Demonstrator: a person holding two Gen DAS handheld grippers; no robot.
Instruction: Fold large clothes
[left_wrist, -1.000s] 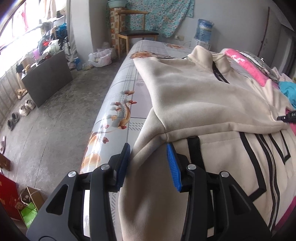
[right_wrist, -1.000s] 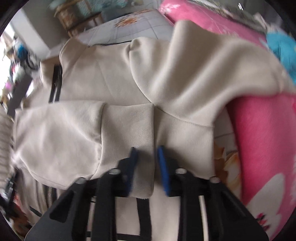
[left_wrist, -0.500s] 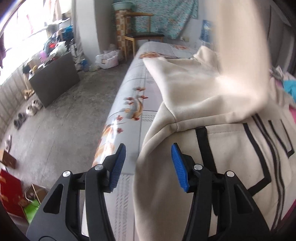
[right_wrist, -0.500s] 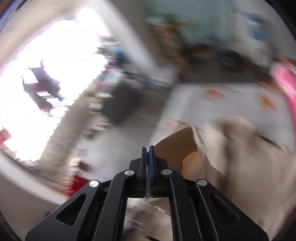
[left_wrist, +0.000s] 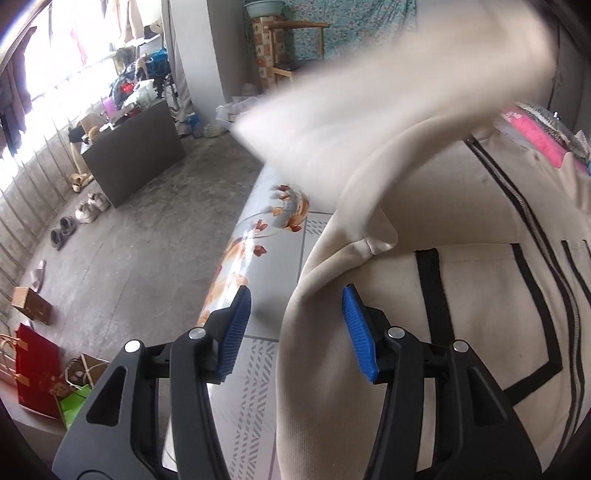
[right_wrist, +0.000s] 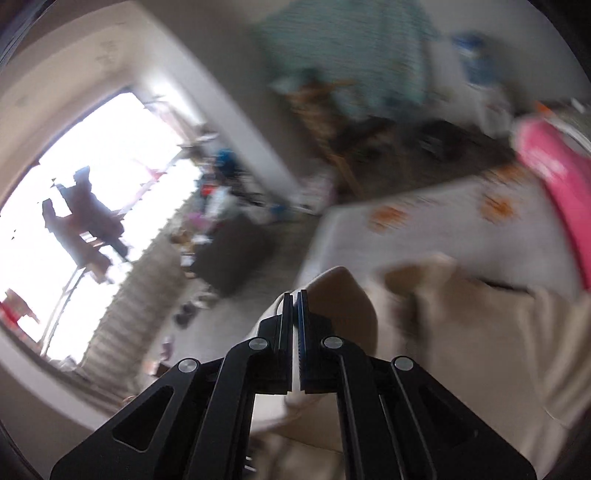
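A cream zip jacket (left_wrist: 461, 280) with black stripes lies on a bed. Its sleeve (left_wrist: 369, 110) is lifted and swings blurred across the top of the left wrist view. My left gripper (left_wrist: 295, 325) is open, its blue pads either side of the jacket's left edge near the armpit, not closed on it. My right gripper (right_wrist: 294, 306) is shut on a fold of the cream sleeve (right_wrist: 343, 299) and holds it up in the air; this view is blurred by motion.
The bed has a glossy fish-print cover (left_wrist: 266, 236), its edge dropping to a concrete floor on the left. A dark cabinet (left_wrist: 133, 151), shoes (left_wrist: 77, 221) and bags (left_wrist: 40, 373) stand on the floor. A pink blanket (right_wrist: 557, 192) lies at the far right.
My right gripper closed on the sleeve and lifted it off the jacket, swinging it up and leftward. My left gripper stayed open and drew back slightly along the jacket's edge.
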